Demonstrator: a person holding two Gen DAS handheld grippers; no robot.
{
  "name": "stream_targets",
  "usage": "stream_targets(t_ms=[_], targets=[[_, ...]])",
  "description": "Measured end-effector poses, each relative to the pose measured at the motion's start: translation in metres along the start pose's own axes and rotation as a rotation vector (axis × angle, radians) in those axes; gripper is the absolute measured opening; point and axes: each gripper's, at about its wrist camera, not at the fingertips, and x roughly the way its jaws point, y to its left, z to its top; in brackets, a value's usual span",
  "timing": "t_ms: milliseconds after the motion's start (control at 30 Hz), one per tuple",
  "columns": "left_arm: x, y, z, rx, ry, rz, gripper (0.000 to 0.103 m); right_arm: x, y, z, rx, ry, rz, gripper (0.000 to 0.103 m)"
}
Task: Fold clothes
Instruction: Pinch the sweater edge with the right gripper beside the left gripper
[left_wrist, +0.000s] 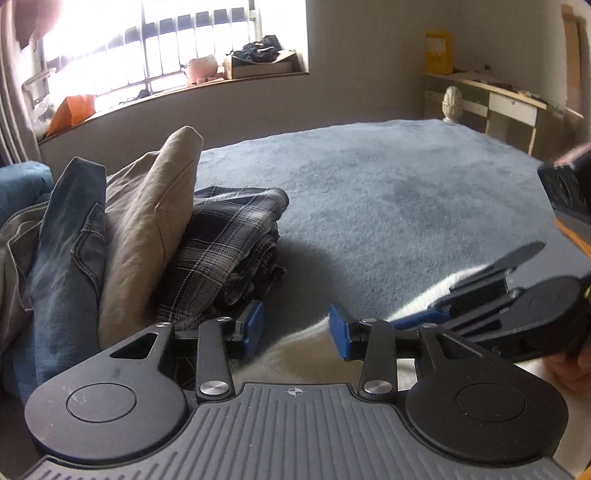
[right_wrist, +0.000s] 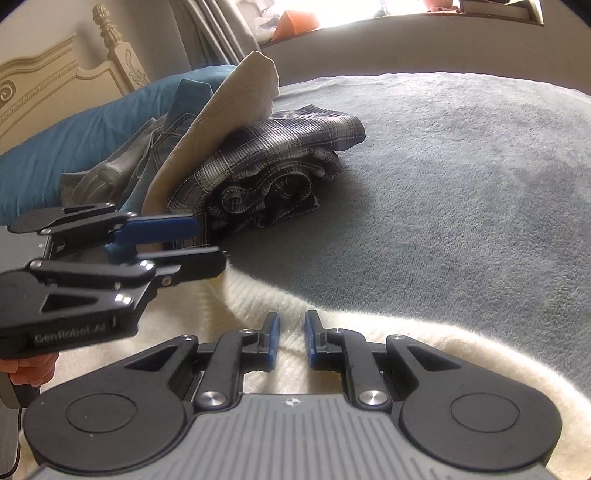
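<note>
Bedroom, grey-blue blanket (right_wrist: 461, 192) over bed, window behind. Pile (left_wrist: 147, 240) of denim, tan and plaid clothes seen at far left, against blue pillow (right_wrist: 74, 147). Left gripper (left_wrist: 295, 328) held just right of pile, above white sweater's (right_wrist: 332, 350) left part; jaws parted, nothing pinched. Sweater spread flat at near edge, directly beneath both grippers, long axis judged left-right. Right gripper (right_wrist: 291, 339) lowered over sweater's middle, so nearer; jaws narrowly apart, fabric not seen clamped.
</note>
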Motion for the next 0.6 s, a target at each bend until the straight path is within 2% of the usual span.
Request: stream_targets(t_ms=[133,200,300,367,600], targets=[[-0.003,0.019,0.006,-0.159,-0.033,-0.010,0.042,0.000,0.000,-0.001,-0.001,-0.004,0.000,0.015],[0.003,0.020,0.005,-0.168,-0.004,-0.018,0.042,0.000,0.000,-0.001,0.000,-0.006,0.001,0.015],[0.015,0.008,-0.003,-0.080,0.076,-0.044,0.042,0.000,-0.001,-0.002,0.001,-0.009,0.002,0.015],[0.021,0.000,-0.011,-0.015,0.110,-0.026,0.042,0.000,-0.001,-0.002,0.000,-0.013,0.001,0.015],[0.020,-0.001,-0.025,0.083,0.093,0.022,0.044,-0.004,0.003,-0.002,-0.044,-0.014,-0.012,0.015]])
